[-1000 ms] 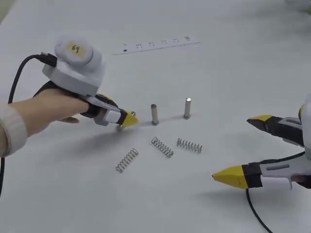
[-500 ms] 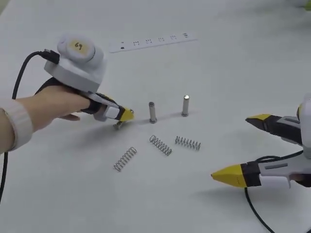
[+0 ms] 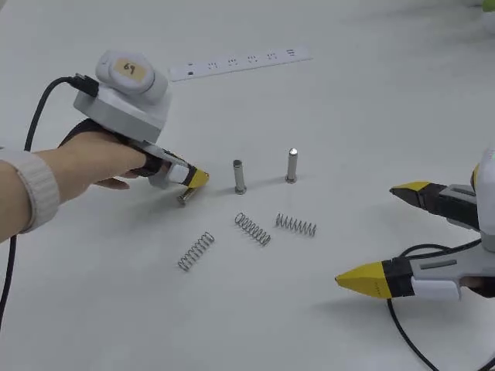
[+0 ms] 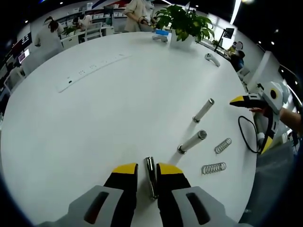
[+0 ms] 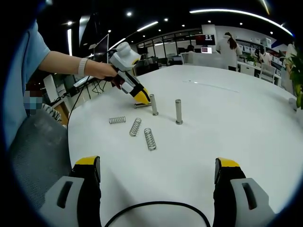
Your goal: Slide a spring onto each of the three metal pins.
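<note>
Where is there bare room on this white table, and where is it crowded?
Bare: the band between the white power strip and the two upright metal pins; the near patch in front of the three steel coil springs. Crowded: the centre, where pins, springs and the left claw cluster.

White round table (image 4: 94, 118), potted plant (image 4: 187, 23), ceiling strip lights (image 5: 222, 10) overhead
</note>
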The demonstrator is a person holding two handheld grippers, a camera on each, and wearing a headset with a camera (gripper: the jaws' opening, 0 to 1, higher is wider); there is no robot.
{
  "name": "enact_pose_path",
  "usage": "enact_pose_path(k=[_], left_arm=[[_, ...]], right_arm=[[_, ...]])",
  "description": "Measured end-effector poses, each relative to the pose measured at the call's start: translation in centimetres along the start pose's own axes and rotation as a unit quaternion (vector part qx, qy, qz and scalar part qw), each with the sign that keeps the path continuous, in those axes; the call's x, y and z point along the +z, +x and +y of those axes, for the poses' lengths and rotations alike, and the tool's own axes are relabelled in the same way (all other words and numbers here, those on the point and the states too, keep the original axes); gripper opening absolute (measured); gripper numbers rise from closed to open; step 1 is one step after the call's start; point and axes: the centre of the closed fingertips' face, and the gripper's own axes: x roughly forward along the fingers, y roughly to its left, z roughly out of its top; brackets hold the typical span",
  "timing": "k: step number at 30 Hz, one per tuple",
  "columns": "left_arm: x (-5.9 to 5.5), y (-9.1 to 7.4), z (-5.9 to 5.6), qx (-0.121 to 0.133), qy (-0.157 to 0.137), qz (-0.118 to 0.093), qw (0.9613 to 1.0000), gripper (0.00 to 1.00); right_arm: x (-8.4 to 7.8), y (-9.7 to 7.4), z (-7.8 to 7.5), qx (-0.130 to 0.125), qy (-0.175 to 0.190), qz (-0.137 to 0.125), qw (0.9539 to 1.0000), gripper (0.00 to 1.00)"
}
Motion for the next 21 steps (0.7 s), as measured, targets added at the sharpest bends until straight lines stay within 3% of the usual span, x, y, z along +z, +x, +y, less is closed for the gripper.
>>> enact_pose_path(k=[16,21], left_arm=[[-0.35,0.48,-0.20,-0.004,-0.003,0.012,0.9999,0.04],[-0.46,0.52,-0.08,0.003,0.016,0.021,0.9996,0.01]], right_arm=[[-0.33,0.08,0.13,-0.001,0.004,0.001,1.0000,0.99],[-0.34,0.12,0.11,-0.001,0.005,0.000,1.0000,0.99]])
